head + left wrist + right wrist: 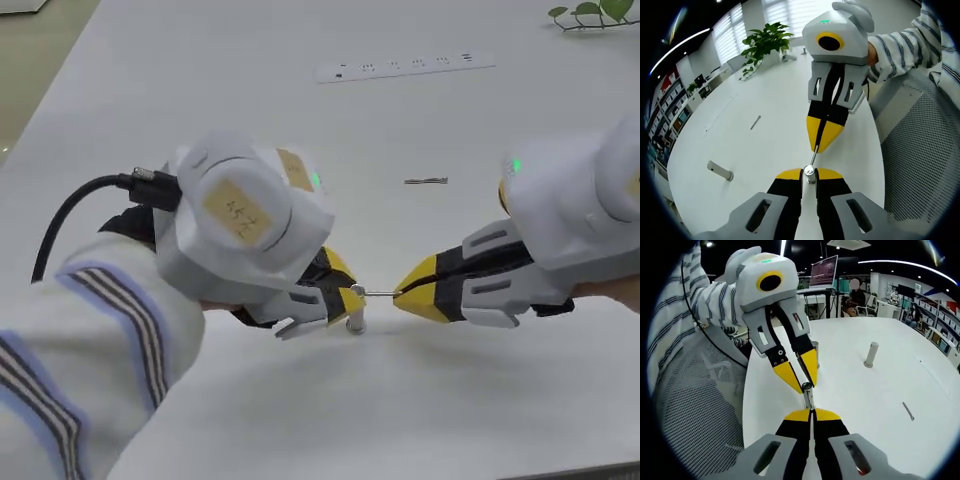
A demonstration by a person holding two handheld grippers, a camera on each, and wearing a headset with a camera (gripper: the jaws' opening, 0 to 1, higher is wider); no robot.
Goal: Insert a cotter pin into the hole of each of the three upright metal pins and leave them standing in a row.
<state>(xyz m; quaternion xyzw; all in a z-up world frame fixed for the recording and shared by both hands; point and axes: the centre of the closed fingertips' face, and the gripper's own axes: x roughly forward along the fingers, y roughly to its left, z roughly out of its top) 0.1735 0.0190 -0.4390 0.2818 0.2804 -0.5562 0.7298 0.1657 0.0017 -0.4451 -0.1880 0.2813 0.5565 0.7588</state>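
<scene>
- An upright metal pin [355, 322] is gripped between the fingertips of the left gripper [350, 300], the jaws drawn in narrow around its upper part while its foot rests on the white table [300, 420]
- A cotter pin [380, 293] is pinched flat in the closed tips of the right gripper [400, 293] and is pointed straight out from them at the head of the metal pin
- In the left gripper view the cotter pin's free end is seen touching the pin top just ahead of the left fingertips; whether it has entered the hole cannot be made out, the spot being too small
- A second metal pin [871, 355] is seen standing well beyond the right fingertips, and a spare cotter pin [426, 181] lies flat farther out from both sets of tips
- The insertion is judged to be at its delicate point: if the cotter pin is pushed off the hole's line, its thin legs could be bent or splayed against the pin's side
- A sideways shove could also twist the metal pin within the left fingers, so the hole is turned away, or tip it once it is let go, spoiling the row
</scene>
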